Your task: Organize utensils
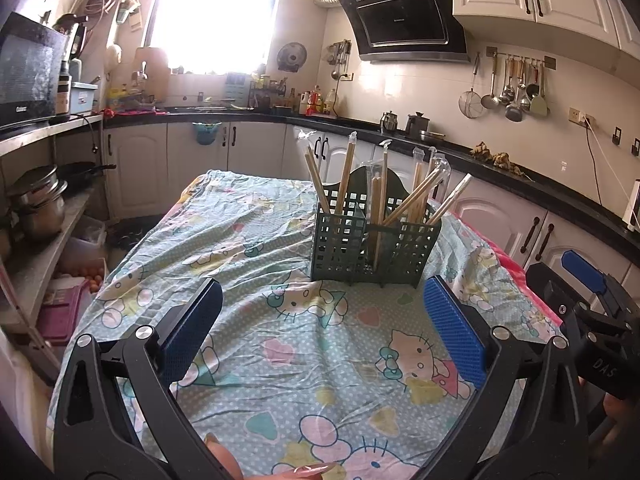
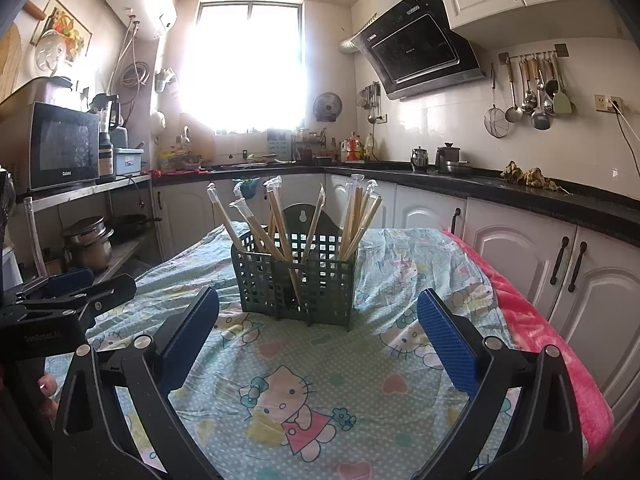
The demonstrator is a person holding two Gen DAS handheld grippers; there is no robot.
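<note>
Chopsticks (image 2: pixel 280 224) in clear wrappers all stand tilted in green lattice caddy (image 2: pixel 298 284), spread over its compartments, caddy upright on Hello Kitty tablecloth (image 2: pixel 320 364) toward far half of table, pink blanket (image 2: pixel 552 320) along right edge under the cloth. Left gripper (image 1: pixel 322 322) near side of caddy, blue pads wide apart, nothing between them; right gripper (image 2: pixel 318 330) likewise near side, fingers apart and empty, each gripper seen at the edge of the other's view. Kitchen counter (image 2: pixel 520 192) and range hood (image 2: pixel 420 52) beyond, far right
</note>
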